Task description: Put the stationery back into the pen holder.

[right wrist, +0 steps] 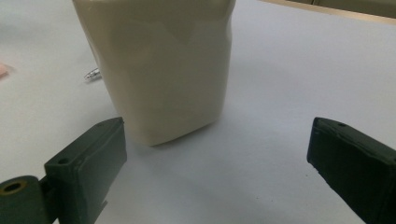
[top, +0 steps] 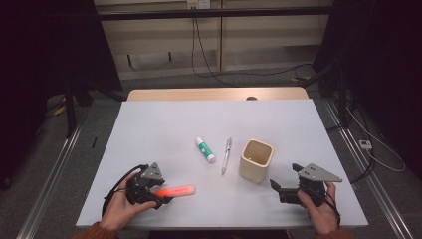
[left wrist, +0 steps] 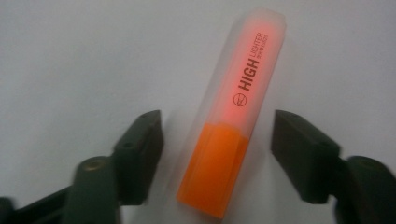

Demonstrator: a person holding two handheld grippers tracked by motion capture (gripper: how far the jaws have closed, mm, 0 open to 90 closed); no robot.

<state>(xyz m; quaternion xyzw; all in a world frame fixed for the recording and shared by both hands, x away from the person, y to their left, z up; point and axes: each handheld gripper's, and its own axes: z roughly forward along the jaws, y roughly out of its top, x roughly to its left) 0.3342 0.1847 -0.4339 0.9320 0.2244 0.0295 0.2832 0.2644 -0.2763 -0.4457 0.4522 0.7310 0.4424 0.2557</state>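
Left gripper view looks straight down on an orange highlighter point(left wrist: 233, 116) lying flat on the white surface point(left wrist: 70, 56), its orange body end sitting between the 2 black jaws, which stand partly apart with a visible gap on each side, so nothing is pressed yet. From the high view the highlighter point(top: 175, 191) rests near the front left corner of the surface point(top: 164, 124), just in front of the left gripper point(top: 160, 196). It looks like light, rigid plastic that should not bend or crush; the smooth shell may be a little slippery, so I would take hold across the flat sides of the orange body rather than the frosted cap, which might pull off. The cap is translucent with a pink-orange glow inside and dark "HIGH LIGHTER" lettering along it; the body is solid orange and squared at the end.

Right gripper point(top: 284, 189) hovers near the front right edge with jaws wide and nothing between them, facing a cream square pen holder point(top: 256, 160). A glue stick point(top: 205, 150) and a silver pen point(top: 227, 155) lie near the middle
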